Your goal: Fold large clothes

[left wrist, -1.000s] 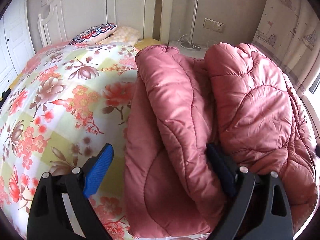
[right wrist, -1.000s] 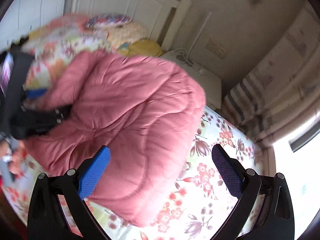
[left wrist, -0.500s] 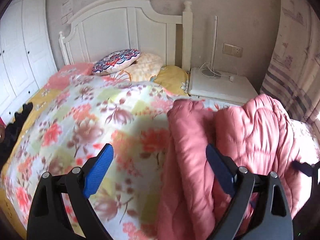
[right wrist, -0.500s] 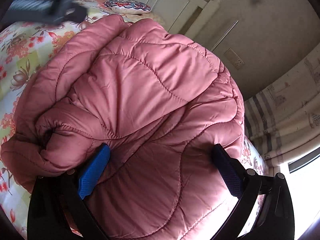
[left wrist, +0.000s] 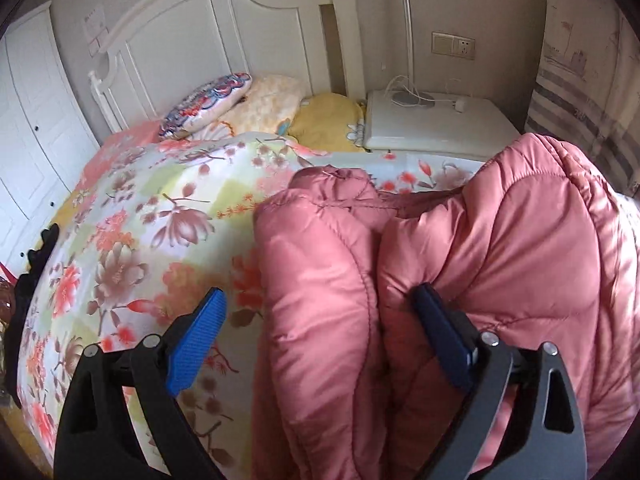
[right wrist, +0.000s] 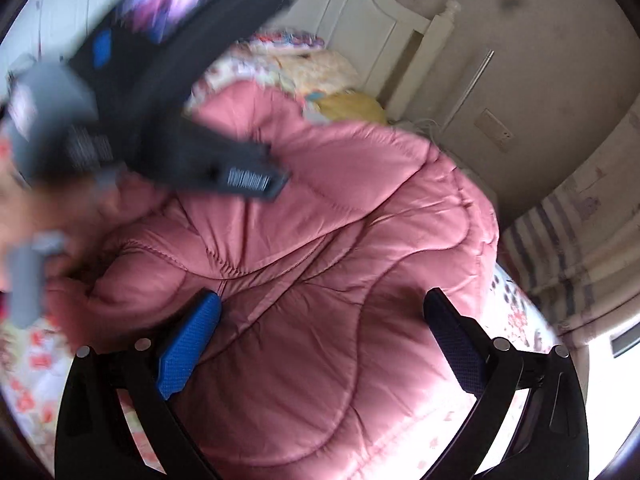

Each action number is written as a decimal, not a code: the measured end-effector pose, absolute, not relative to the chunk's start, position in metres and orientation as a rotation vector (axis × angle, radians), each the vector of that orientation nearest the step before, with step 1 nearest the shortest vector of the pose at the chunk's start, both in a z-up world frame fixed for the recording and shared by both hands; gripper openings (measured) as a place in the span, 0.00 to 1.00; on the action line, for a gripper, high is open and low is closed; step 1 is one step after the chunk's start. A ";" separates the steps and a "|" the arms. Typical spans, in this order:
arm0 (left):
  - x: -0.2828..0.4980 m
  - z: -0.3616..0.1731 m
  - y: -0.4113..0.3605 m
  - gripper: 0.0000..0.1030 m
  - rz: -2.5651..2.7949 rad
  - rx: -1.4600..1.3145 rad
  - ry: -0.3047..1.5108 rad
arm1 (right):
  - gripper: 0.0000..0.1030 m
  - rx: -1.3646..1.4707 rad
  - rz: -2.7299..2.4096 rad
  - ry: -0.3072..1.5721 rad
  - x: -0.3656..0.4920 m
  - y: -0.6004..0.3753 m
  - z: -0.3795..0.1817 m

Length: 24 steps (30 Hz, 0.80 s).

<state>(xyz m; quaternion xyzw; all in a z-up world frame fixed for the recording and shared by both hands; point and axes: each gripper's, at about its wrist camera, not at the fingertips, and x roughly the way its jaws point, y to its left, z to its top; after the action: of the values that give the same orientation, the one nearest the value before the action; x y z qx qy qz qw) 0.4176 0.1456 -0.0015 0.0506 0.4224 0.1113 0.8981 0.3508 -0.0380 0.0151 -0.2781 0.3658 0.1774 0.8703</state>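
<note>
Coat position: pink quilted coat (left wrist: 460, 272) bundled in thick folds on the floral bedspread (left wrist: 132, 240), filling the left wrist view from 3 to 6 o'clock.
Left hand-held gripper (left wrist: 320, 344): spread wide, pinching nothing; right-hand finger pressed into a puffy fold, the blue pad at 7 o'clock over bare bedspread.
Right hand-held gripper (right wrist: 320, 344): spread wide above the coat (right wrist: 340, 280), gripping nothing; contact with the fabric not clear.
Risk, spring-back: padded layers likely to puff open, since nothing clamps them.
Risk, partial grab: closing from here could catch only the outer shell and drag the bundle askew.
Risk, slide: slick fabric may slip toward the bed edge near the striped curtain (right wrist: 568, 248) if pushed from the left.
Risk, collision: grippers work close together over one bundle; a knock could undo the fold.
Left wrist view only: two rolled sections with a deep crease between, pillows (left wrist: 240, 100) at 11 o'clock, white nightstand (left wrist: 436, 124) at 1 o'clock.
Right wrist view only: broad smooth top panel of the coat, and the other gripper, blurred, at 10 o'clock.
</note>
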 end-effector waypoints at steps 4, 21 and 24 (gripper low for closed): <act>0.417 -0.005 0.153 0.96 0.211 0.081 0.881 | 0.95 -0.362 0.404 0.731 0.370 -0.071 0.071; 0.412 -0.004 0.161 0.98 0.193 0.042 0.861 | 0.94 -0.081 0.480 1.028 0.459 -0.066 0.022; 0.410 -0.005 0.158 0.98 0.201 0.077 0.849 | 0.94 -0.152 0.424 0.901 0.408 -0.074 0.054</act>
<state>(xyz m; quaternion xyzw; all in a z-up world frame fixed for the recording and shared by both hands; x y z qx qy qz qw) 0.4099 0.1581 -0.0048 0.0371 0.4110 0.0972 0.9057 0.4082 -0.0736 0.0544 -0.0728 0.4316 0.2030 0.8759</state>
